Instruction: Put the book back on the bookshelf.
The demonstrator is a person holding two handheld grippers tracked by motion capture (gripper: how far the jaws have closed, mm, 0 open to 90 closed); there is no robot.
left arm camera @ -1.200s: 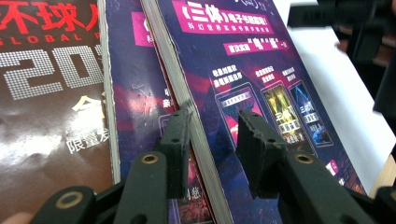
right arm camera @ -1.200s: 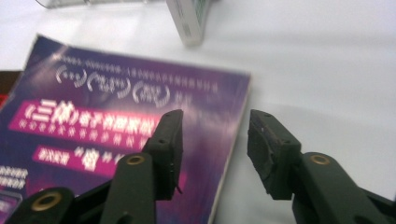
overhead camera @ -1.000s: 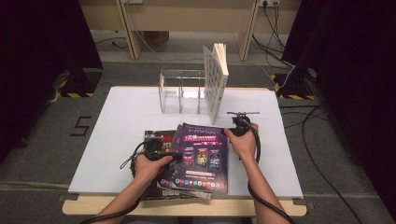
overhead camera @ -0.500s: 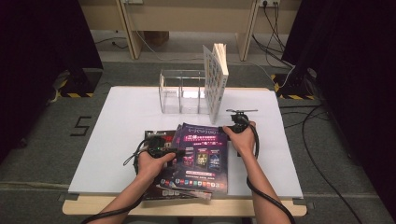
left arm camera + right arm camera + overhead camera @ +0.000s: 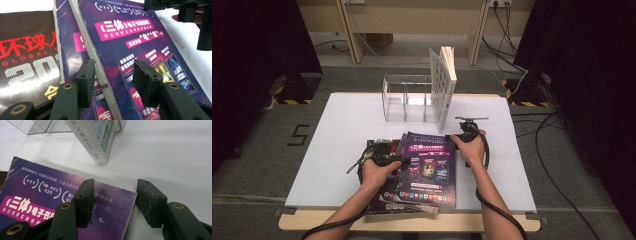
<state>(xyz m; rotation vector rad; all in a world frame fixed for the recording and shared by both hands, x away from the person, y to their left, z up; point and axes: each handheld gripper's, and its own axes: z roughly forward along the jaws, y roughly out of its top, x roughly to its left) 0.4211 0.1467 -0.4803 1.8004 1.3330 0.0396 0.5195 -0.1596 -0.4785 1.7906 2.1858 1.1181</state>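
high view sits up above the near edge, looking forward and down over the whole white table (image 5: pixel 347 130). both gripper views ride low and close, each looking along its own jaws; all three catch the purple magazine (image 5: pixel 428 167) (image 5: pixel 140 45) (image 5: pixel 50 202).

Two handheld grippers are shown, each made of matte black plastic. The left gripper (image 5: pixel 113 82) is fitted with two blocky jaws with ribbed inner pads, joined to arms by brass-coloured rivets. The right gripper (image 5: pixel 115 200) is built alike, with scuffed pads. A thick black cable (image 5: pixel 497 215) is trailed from each. Both forearms are bare, without sleeves.
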